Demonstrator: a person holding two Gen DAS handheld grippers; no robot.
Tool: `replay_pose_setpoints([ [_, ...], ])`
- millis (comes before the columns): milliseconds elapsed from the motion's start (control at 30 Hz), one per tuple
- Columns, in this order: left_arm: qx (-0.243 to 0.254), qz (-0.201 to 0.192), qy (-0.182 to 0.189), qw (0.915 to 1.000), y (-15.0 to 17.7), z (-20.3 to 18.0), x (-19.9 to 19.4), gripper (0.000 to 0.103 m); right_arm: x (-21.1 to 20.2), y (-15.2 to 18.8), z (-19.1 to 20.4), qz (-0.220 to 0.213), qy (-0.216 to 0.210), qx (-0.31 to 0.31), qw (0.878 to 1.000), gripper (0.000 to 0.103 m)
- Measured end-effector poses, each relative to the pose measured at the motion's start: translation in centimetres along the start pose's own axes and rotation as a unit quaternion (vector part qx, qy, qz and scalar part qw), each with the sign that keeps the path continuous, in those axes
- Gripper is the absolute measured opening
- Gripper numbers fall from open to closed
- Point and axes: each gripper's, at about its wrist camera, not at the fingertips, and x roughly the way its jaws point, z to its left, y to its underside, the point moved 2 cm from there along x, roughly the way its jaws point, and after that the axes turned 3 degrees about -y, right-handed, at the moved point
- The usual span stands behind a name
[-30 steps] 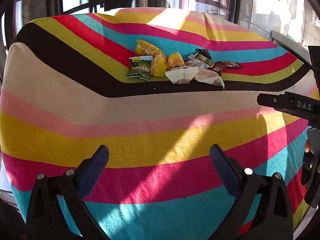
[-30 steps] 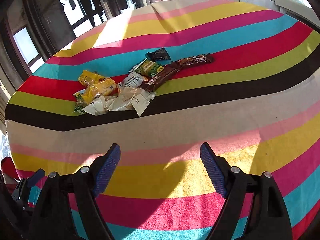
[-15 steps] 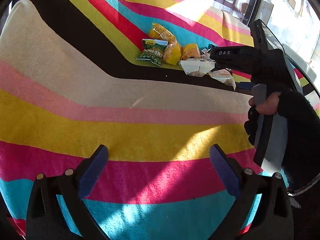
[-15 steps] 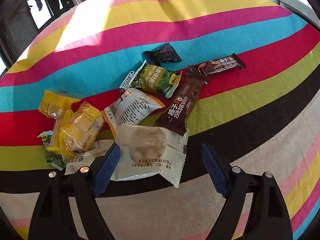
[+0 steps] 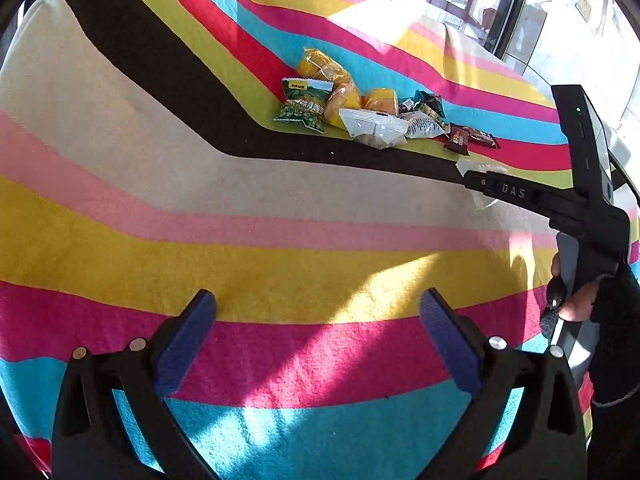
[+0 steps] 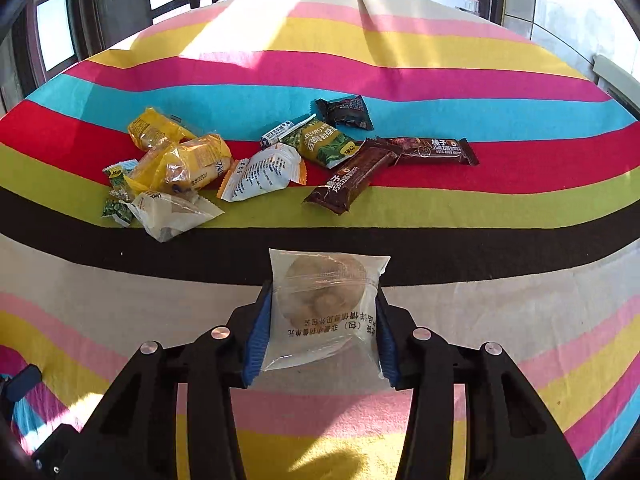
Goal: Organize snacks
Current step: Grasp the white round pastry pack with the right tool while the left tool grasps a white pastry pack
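The right gripper (image 6: 324, 344) is clamping a clear-wrapped round pastry (image 6: 325, 308), a pale brown disc inside a see-through pouch with dark print along its lower half, and holding it over the cream and black bands of the striped cloth (image 6: 440, 72). Beyond it, the snack pile (image 6: 256, 160) is sitting on the red and lime stripes: yellow cake packs (image 6: 180, 160) at the left, a white sachet (image 6: 264, 174) in the middle, two brown chocolate bars (image 6: 352, 178) lying crossed at the right, a small black packet (image 6: 346, 112) behind them.

The left wrist view is giving the side angle: the left gripper (image 5: 316, 336) is hovering with its blue pads spread wide and nothing between them, and the gloved right hand (image 5: 592, 304) is showing on its handle, which the right view cannot see. The pastry is only peeking out there as a white scrap.

Plenty of bare cloth is lying on the near side of the pile; windows (image 6: 56, 32) are lining the far edge.
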Motion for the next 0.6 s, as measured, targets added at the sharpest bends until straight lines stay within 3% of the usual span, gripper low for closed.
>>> replay_pose_setpoints([
  [167, 0.011, 0.006, -0.013, 0.9998, -0.1, -0.2, 0.4, 0.101, -4.0, 4.0, -3.1, -0.004, 0.004, -0.006, 1.000, 0.045],
  [367, 0.032, 0.034, -0.047, 0.9978, -1.3, -1.9, 2.0, 0.101, -5.1, 6.1, -6.7, -0.003, -0.019, 0.040, 0.999, 0.045],
  [533, -0.051, 0.056, -0.003, 0.9972, -5.0, -3.6, 4.4, 0.101, -5.0, 6.1, -7.2, -0.006, -0.042, 0.058, 0.997, 0.046],
  [600, -0.086, 0.064, -0.002, 0.9942, -7.1, -4.3, 6.0, 0.101, -5.1, 6.2, -7.5, -0.008, -0.053, 0.065, 0.996, 0.047],
])
